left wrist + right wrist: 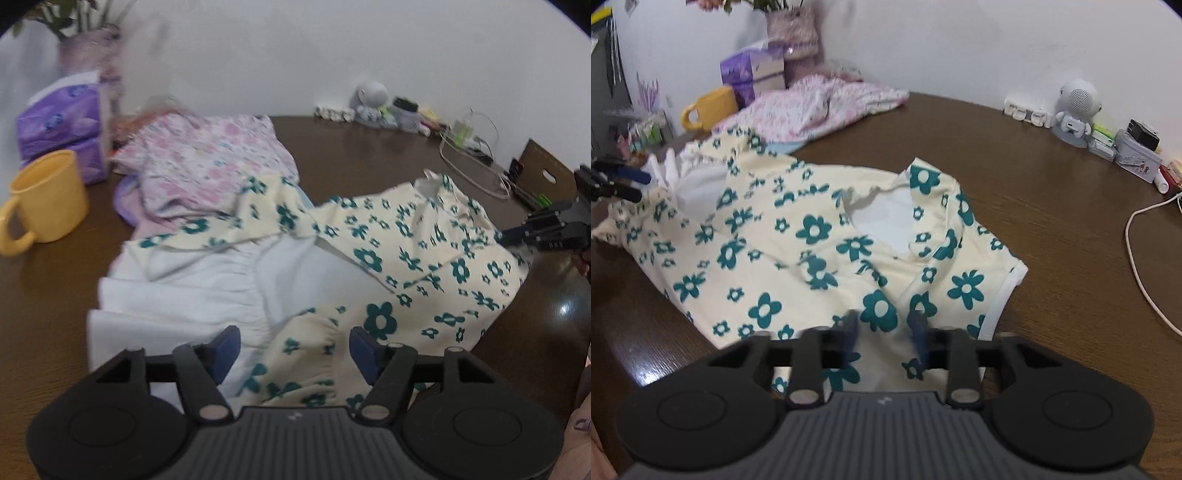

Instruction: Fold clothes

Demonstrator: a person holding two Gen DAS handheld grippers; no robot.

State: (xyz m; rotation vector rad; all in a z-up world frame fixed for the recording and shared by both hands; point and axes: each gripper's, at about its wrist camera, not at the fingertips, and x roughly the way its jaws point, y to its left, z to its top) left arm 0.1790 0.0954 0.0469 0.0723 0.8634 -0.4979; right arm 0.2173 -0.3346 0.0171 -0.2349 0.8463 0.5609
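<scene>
A cream garment with teal flowers (406, 236) (775, 240) lies crumpled across the brown table (369, 155) (1052, 221), its neck opening showing white inside. White gathered fabric (184, 280) spreads from under its left side. My left gripper (294, 350) is open and hovers over a gathered cream hem at the near edge, one finger on each side of it. My right gripper (884, 328) is at the garment's other end with its blurred fingers partly apart and cloth between them. Each gripper shows at the other view's edge (517, 236) (617, 184).
A pink floral garment (199, 158) (820, 107) is heaped at the back, beside a yellow mug (48, 195) (709, 107) and purple tissue packs (62, 122) (750, 70). Along the wall stand a small white robot figure (1076, 110), boxes and a white cable (1137, 258).
</scene>
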